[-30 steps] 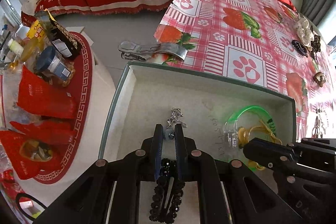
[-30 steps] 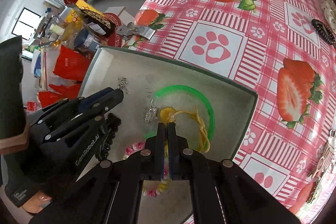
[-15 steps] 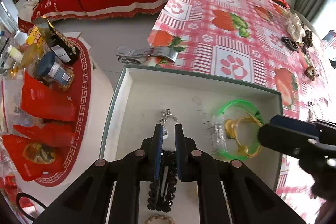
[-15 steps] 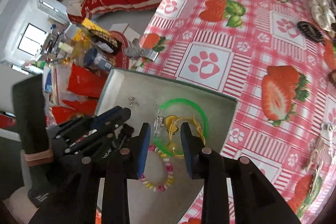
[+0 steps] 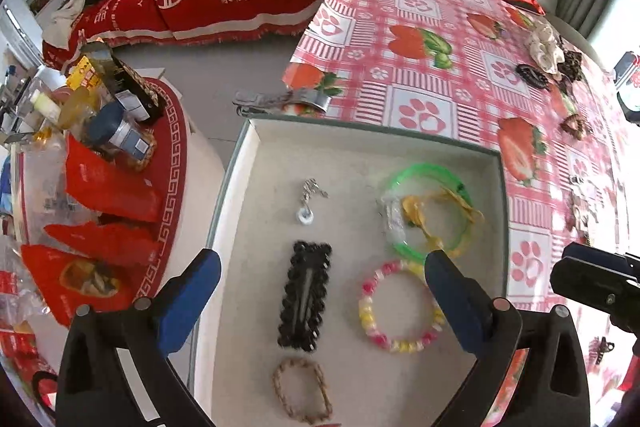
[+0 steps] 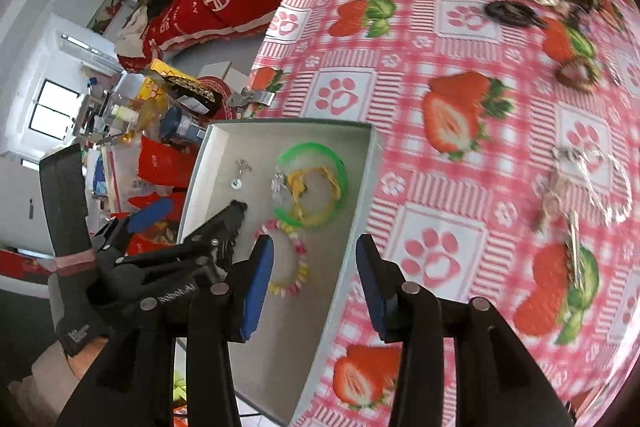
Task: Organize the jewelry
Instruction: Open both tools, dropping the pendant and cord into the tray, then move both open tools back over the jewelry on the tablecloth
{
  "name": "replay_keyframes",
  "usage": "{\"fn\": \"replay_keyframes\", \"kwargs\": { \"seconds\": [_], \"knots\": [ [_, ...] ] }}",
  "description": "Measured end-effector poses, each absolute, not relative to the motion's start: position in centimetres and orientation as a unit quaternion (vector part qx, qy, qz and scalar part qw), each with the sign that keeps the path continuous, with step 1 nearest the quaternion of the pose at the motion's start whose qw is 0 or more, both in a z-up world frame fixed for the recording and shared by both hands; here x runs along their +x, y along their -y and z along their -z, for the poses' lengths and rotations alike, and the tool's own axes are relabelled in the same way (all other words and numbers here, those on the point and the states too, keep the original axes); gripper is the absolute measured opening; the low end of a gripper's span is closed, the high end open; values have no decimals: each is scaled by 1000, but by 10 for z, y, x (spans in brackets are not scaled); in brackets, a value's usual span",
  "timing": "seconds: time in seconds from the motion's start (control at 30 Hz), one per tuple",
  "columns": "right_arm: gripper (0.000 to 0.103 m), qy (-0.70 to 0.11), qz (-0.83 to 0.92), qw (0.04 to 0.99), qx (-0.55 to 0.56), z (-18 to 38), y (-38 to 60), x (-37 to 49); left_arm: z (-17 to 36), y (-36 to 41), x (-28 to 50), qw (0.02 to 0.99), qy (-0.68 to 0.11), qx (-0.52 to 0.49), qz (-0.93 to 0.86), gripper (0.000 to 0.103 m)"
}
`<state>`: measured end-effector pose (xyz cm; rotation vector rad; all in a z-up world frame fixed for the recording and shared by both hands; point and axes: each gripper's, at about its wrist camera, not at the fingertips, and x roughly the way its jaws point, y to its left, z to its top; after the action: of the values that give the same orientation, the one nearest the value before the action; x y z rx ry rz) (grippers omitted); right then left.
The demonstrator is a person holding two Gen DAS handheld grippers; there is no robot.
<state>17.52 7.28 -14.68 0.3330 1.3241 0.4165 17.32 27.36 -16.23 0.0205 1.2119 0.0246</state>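
Two tools, both spread wide, neither holding anything. Left tool (image 5: 322, 281) hovers over the shallow grey-lined tray (image 5: 360, 143) at the worktop's near-left corner. Inside the tray: black scalloped hair clip (image 5: 305, 294) mid-floor, pink-and-yellow beaded bracelet (image 5: 401, 306) just beside it, green plastic bangle (image 5: 430, 211) toward the far right corner, small silver charm (image 5: 308, 201) toward the far left. Right tool (image 6: 315, 277) straddles the tray's right wall. Loose pieces lie on the strawberry-print tablecloth (image 6: 460, 27).
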Motion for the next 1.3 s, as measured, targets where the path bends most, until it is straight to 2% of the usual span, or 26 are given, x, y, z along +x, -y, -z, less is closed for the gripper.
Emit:
{"fn": "replay_keyframes", "kwargs": {
  "seconds": [0.17, 0.23, 0.53, 0.83, 1.3],
  "knots": [
    [77, -608, -173, 757, 163, 143, -47, 158, 149, -249, 157, 824, -567, 24, 0, 103],
    [81, -610, -162, 759, 161, 142, -32, 149, 144, -233, 152, 824, -566, 30, 11, 103],
    [81, -630, -101, 758, 134, 148, 45, 111, 133, -154, 130, 820, -568, 40, 49, 103],
    [81, -649, -42, 751, 114, 156, 123, 67, 146, -85, 122, 804, -589, 40, 74, 103],
    [81, -662, -40, 739, 114, 178, 165, 34, 176, -16, 137, 783, -615, 15, 85, 103]
  ]
}}
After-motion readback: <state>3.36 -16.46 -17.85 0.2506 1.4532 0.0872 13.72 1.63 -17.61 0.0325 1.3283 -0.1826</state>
